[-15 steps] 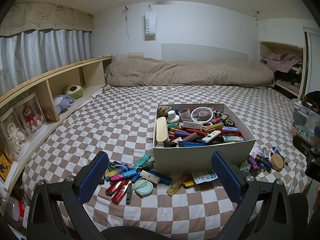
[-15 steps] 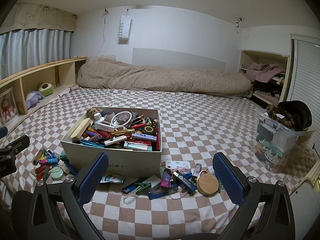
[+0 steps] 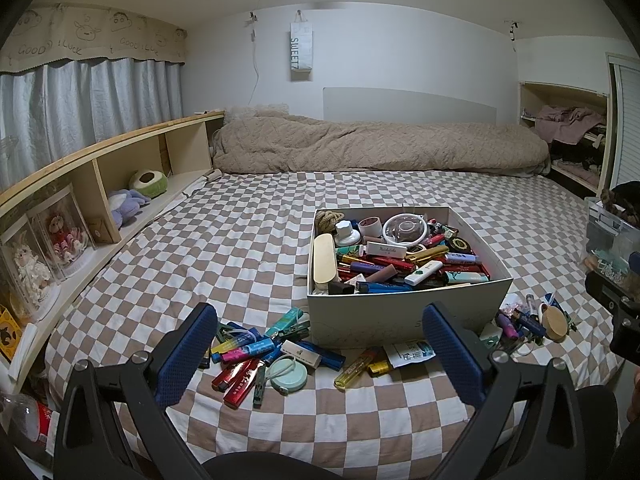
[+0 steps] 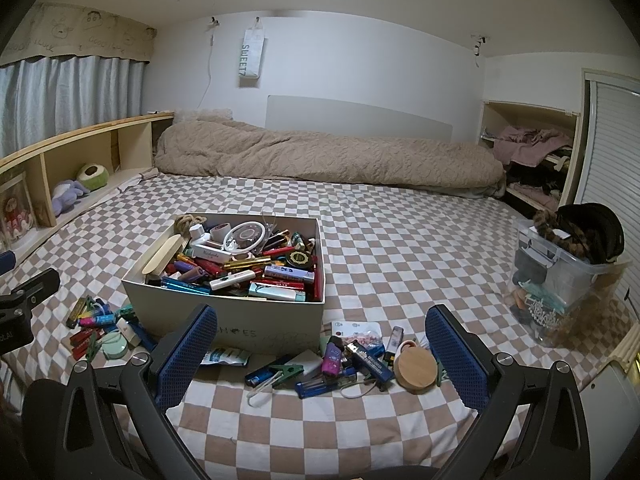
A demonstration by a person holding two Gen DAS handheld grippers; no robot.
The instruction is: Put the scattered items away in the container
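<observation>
A white cardboard box [image 3: 404, 312] [image 4: 256, 322] full of small items stands on the checked bed. Loose lighters and markers [image 3: 248, 352] and a round mint case [image 3: 289, 376] lie at its left front corner. A second heap with a purple item [image 4: 333, 356], a blue lighter [image 4: 370, 364] and a round wooden lid [image 4: 416, 368] lies at its right front corner. My left gripper [image 3: 320, 356] is open and empty above the left heap. My right gripper [image 4: 320, 356] is open and empty above the right heap.
A clear plastic bin [image 4: 560, 284] with hair pieces stands at the right bed edge. A wooden shelf [image 3: 100, 184] with plush toys runs along the left. A rolled beige duvet [image 3: 380, 148] lies at the far end.
</observation>
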